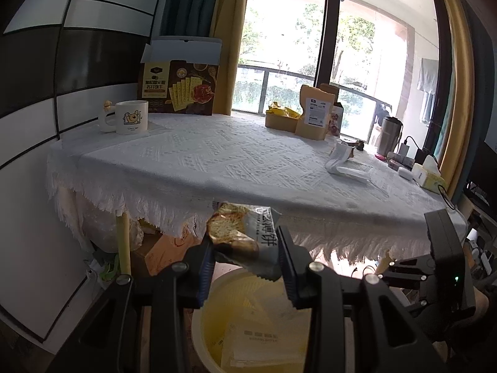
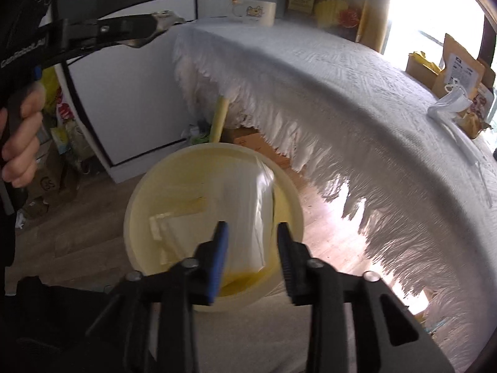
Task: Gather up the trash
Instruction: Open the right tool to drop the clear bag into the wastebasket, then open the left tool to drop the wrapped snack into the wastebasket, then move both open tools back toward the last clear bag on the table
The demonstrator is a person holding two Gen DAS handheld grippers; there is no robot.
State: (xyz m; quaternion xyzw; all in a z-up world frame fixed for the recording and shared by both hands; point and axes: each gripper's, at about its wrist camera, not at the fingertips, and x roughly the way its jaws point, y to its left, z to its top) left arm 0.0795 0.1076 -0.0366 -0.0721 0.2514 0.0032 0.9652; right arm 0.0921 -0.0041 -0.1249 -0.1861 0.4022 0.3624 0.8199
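Note:
My left gripper [image 1: 245, 248] stands open with a snack wrapper [image 1: 242, 233], printed with a toast picture, between its fingers above the round yellow trash bin [image 1: 198, 335]; I cannot tell if the wrapper still touches the pads. The bin holds a white packet [image 1: 257, 338]. My right gripper [image 2: 251, 248] is open and empty above the same bin [image 2: 136, 214], where a clear plastic bag [image 2: 248, 205] lies among pale wrappers. A crumpled white wrapper [image 1: 338, 161] lies on the white tablecloth [image 1: 217, 155]; it also shows in the right wrist view [image 2: 450, 105].
On the table stand a white mug [image 1: 130, 116], a cracker box [image 1: 180, 90], kraft snack bags [image 1: 313, 115], a steel tumbler [image 1: 388, 135] and a tissue pack [image 1: 428, 175]. Boxes and bags sit under the table [image 1: 155, 248]. The other handle shows in the right wrist view [image 2: 102, 31].

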